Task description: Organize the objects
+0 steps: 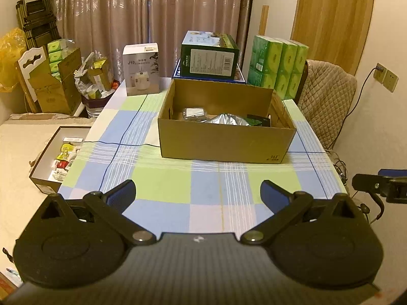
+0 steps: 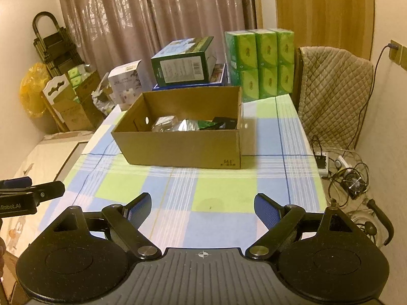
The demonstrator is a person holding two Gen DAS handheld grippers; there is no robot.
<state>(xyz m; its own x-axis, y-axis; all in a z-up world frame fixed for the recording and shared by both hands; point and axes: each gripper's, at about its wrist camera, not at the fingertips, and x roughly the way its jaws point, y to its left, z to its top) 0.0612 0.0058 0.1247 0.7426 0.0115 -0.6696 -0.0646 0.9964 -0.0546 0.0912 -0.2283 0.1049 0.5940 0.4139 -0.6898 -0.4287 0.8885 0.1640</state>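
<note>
Both my grippers are tilted down and forward, side by side. My left gripper (image 1: 198,193) has its jaws spread wide with nothing between the blue pads (image 1: 122,195). Same deal with my right gripper (image 2: 202,207): wide open, empty, sitting just to the right of the left one.

Pinkish-brown curtains (image 1: 152,25) hang behind the checked tablecloth (image 1: 162,183). At the table's far end a dark green carton (image 1: 209,56) sits on a flat blue box (image 1: 239,77), with a stack of green tissue packs (image 1: 277,63) just beside it and a white appliance box (image 1: 142,68) to the left. A quilted cover (image 1: 328,101) drapes a chair — a wooden door (image 1: 333,17) stands behind it.
</note>
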